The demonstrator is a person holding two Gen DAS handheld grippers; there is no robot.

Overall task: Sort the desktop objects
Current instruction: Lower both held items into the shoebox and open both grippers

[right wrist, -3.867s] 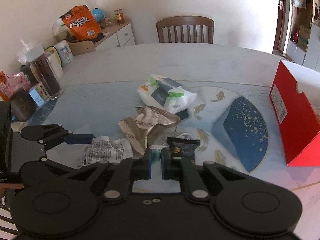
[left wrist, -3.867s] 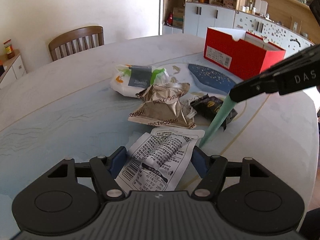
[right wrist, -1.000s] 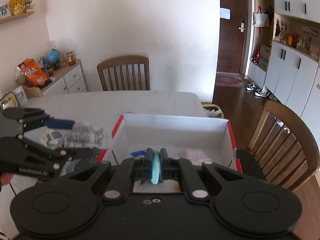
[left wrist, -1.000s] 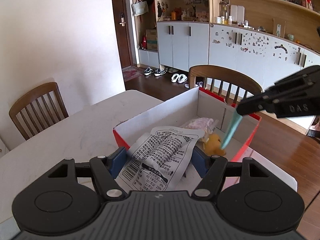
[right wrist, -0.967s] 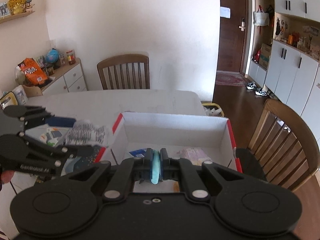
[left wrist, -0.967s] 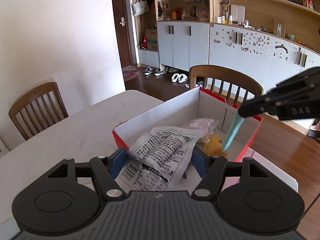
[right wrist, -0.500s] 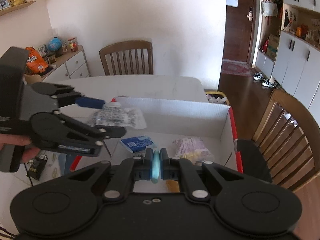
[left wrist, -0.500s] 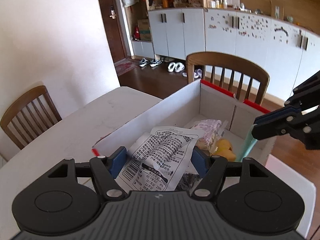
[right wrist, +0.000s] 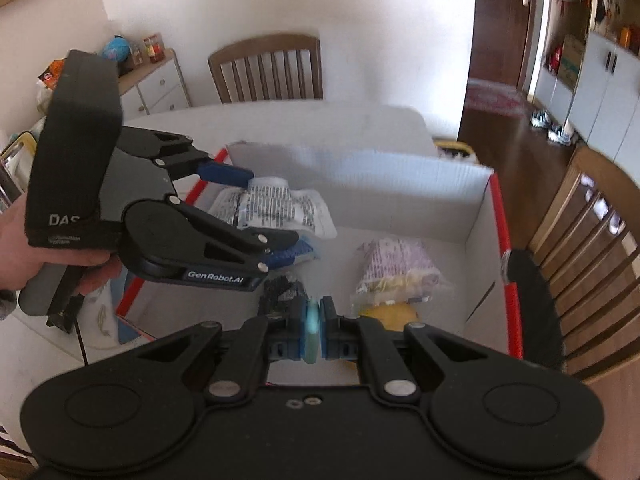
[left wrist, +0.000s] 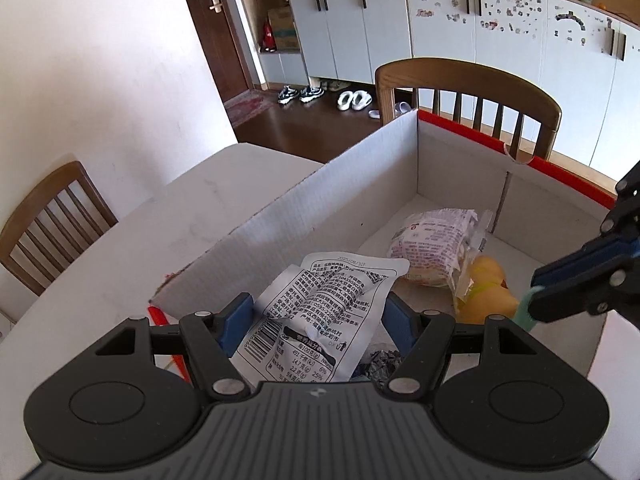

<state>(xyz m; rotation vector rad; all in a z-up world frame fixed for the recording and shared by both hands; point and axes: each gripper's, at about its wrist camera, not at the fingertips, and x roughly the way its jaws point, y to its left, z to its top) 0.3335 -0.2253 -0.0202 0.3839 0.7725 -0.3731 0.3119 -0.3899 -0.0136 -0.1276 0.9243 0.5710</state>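
Corrugated cardboard box (left wrist: 360,184) matt white inside, crinkled glossy plastic snack packet (left wrist: 320,312), wooden chair (left wrist: 468,80)

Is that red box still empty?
No: the box already holds a pink packet and a yellow toy.

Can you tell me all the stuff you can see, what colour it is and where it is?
box: 1, red outside, white inside, on table
table: 1, white, under box
white packet: 1, black print, in left gripper
teal strip: 1, in right gripper
pinkish packet: 1, inside box
yellow toy: 1, inside box
chairs: 2 in the left view, brown, around table
left gripper: 1, black, jaws gripping packet
right gripper: 1, black, jaws clamped on strip
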